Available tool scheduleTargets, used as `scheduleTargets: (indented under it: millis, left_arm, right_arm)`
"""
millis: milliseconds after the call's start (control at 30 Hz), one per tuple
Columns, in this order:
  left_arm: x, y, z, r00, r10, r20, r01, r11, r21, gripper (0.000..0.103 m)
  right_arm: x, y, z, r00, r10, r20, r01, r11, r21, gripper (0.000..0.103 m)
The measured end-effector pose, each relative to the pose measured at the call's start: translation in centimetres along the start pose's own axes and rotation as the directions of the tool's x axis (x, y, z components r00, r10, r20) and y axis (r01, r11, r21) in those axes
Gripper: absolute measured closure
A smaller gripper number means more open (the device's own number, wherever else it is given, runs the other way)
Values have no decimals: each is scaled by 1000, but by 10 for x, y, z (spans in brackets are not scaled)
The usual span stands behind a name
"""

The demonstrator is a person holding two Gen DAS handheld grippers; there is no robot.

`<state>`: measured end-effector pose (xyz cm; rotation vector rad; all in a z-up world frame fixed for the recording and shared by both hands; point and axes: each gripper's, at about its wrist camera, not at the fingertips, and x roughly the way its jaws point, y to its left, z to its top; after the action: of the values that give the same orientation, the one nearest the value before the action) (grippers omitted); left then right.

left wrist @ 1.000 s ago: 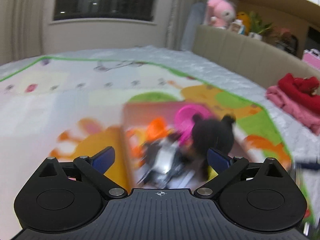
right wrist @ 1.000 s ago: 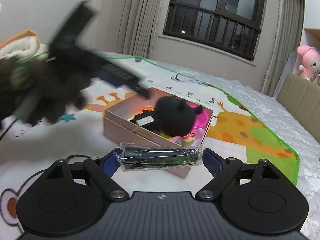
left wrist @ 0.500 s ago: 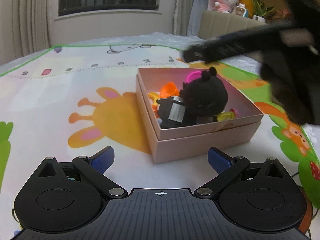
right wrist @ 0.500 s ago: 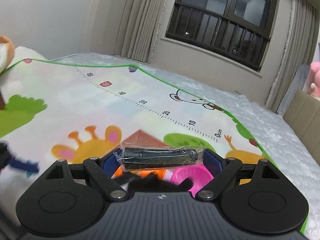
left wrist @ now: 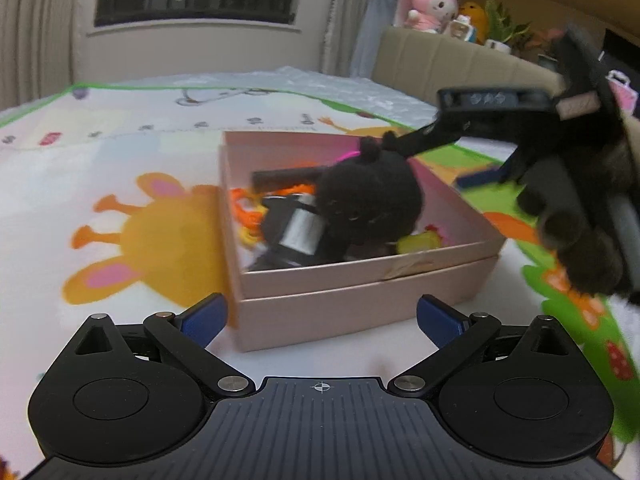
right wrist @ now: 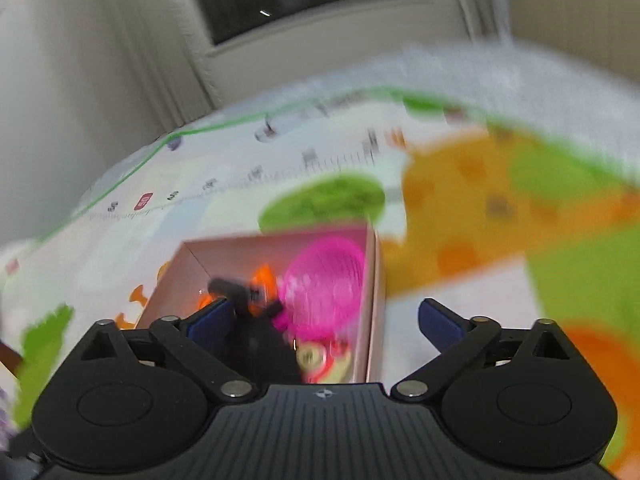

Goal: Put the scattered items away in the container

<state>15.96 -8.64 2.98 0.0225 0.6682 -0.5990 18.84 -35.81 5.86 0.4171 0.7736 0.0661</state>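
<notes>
A pink box (left wrist: 360, 292) sits on the play mat. It holds a black plush (left wrist: 372, 200), a wrapped black stick (left wrist: 288, 178), orange toys and a pink slinky (right wrist: 324, 280). My left gripper (left wrist: 320, 316) is open and empty, just in front of the box's near wall. My right gripper (right wrist: 324, 316) is open and empty, above the box's right side; it also shows in the left wrist view (left wrist: 480, 172), held by a black-gloved hand. The stick lies in the box behind the plush.
The colourful play mat (left wrist: 120, 200) covers the bed. A beige headboard (left wrist: 460, 60) with plush toys stands at the back right. A window and curtains are behind.
My right gripper has opened and let go of the wrapped black stick, which now lies in the box. It has dropped over the box. My left gripper has edged closer to the box.
</notes>
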Motion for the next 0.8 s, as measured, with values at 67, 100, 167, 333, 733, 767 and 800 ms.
scheduleTargets:
  millis: [67,100,167,333,733,767,800]
  left_arm:
    - [0,1,1,1000,3,-1,-3,1000,-6,0]
    - [-1,2,0,1000,1,-4,-2,1000,-11,0]
    - [-6,5,-2,1000,16,-4,-16,1000,-14,0]
    - [-29,13,-15,991,131,2,-131,991,-31,0]
    - [-51,-3,-60,926,378,-15,-376,916,-138,0]
    - [-50,-2,-64,918,396,-28,-396,907,-144,0]
    - [-50,-1,-68,911,412,-35,-412,898,-157,0]
  right_arm:
    - [8,-8,-7,993,111,-38,-108,992,72,0]
    - [10,-7,-8,990,133,-39,-130,988,84,0]
    - [13,4,-10,991,124,-41,-122,991,46,0]
    - [30,38,-17,976,203,-76,-204,979,-11,0]
    - [-23,78,-84,994,106,34,-98,978,-182,0]
    - [-29,80,-99,996,84,29,-76,976,-206,0]
    - [-33,81,-113,998,60,25,-53,972,-227,0]
